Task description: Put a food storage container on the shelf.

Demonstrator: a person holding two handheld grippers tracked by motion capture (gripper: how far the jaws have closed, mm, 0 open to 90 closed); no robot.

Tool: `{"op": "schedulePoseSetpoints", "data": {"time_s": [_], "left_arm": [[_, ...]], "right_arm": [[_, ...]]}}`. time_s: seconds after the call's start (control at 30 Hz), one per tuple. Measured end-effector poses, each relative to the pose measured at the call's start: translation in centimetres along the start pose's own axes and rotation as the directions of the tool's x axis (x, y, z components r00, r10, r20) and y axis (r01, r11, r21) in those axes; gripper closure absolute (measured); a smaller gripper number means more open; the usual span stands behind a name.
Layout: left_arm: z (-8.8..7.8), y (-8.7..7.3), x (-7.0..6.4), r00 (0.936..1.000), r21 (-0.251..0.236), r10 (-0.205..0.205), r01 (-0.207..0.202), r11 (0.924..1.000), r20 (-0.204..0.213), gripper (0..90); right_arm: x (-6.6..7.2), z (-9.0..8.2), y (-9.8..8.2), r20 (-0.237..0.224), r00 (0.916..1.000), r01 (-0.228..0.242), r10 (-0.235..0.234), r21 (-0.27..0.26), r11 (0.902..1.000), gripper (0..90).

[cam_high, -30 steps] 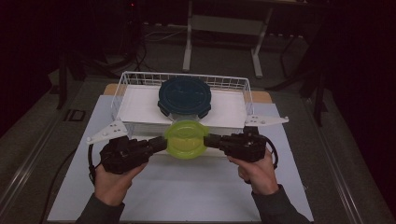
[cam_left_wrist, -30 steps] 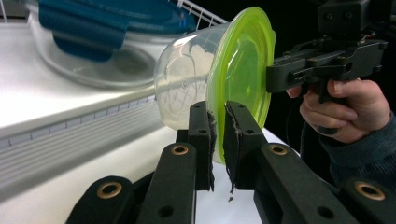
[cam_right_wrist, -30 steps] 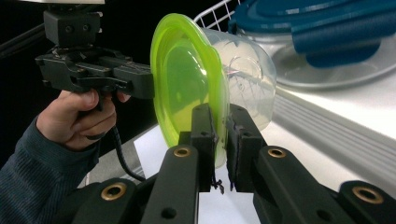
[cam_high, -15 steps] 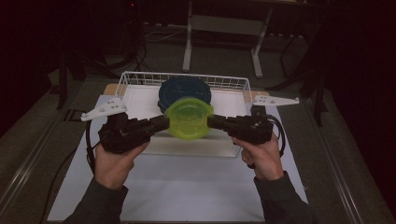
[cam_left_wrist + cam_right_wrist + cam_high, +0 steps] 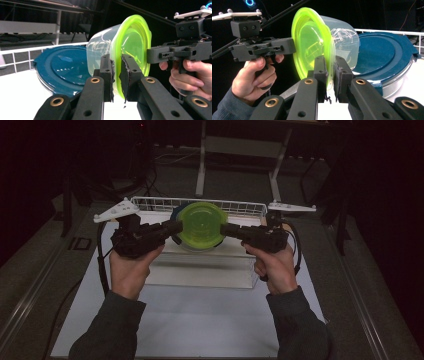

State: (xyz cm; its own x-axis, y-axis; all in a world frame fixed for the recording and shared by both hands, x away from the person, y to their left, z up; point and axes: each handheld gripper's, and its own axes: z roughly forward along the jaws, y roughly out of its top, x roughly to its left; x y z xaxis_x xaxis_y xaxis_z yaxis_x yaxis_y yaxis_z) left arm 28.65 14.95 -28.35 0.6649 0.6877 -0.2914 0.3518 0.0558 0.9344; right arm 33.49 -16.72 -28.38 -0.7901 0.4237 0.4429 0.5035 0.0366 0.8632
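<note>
My white tabletop point(image 5: 190, 320) sits in a dark room. At twelve o'clock, a wire basket point(image 5: 150, 205) holds a blue-lidded tub point(image 5: 62, 70). Left tongs point(image 5: 175, 226) and right tongs point(image 5: 226, 229) pinch the green-lidded tub point(image 5: 201, 225), seemingly empty, aloft.

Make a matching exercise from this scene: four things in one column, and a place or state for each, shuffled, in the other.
Things:
1. green-lidded container
2. blue-lidded container
3. left gripper
4. wire basket

Places or states:
A. stands on the table and holds a container
B. clamps the green lid's rim from the left of the high view
C. held tilted in the air between both grippers
D. rests inside the basket

Pairs: 1-C, 2-D, 3-B, 4-A
</note>
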Motion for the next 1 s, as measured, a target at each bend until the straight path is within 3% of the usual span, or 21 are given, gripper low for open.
{"op": "schedulePoseSetpoints", "data": {"time_s": [0.3,0.4,0.67,1.0], "left_arm": [[0.8,0.2,0.8,0.9995,-0.017,-0.015,0.015,0.9997,-0.026,78.8],[1.0,0.2,0.8,0.9995,-0.024,-0.012,0.011,0.9997,-0.029,72.9],[0.6,0.1,0.9,0.9967,-0.050,-0.017,0.013,0.9987,-0.079,55.7],[0.2,-0.1,1.5,0.9960,-0.064,-0.036,0.030,0.9975,-0.082,51.9]], "right_arm": [[-1.6,1.1,0.6,-0.012,0.9975,-0.069,0.069,-0.006,0.9976,81.1],[-1.8,1.2,0.7,-0.016,0.9961,-0.087,0.087,-0.018,0.9960,81.1],[-1.8,1.7,1.3,0.014,0.9937,-0.111,0.111,-0.034,0.9933,80.5],[-2.0,2.3,2.0,0.069,0.9913,-0.109,0.112,-0.039,0.9933,77.2]]}}
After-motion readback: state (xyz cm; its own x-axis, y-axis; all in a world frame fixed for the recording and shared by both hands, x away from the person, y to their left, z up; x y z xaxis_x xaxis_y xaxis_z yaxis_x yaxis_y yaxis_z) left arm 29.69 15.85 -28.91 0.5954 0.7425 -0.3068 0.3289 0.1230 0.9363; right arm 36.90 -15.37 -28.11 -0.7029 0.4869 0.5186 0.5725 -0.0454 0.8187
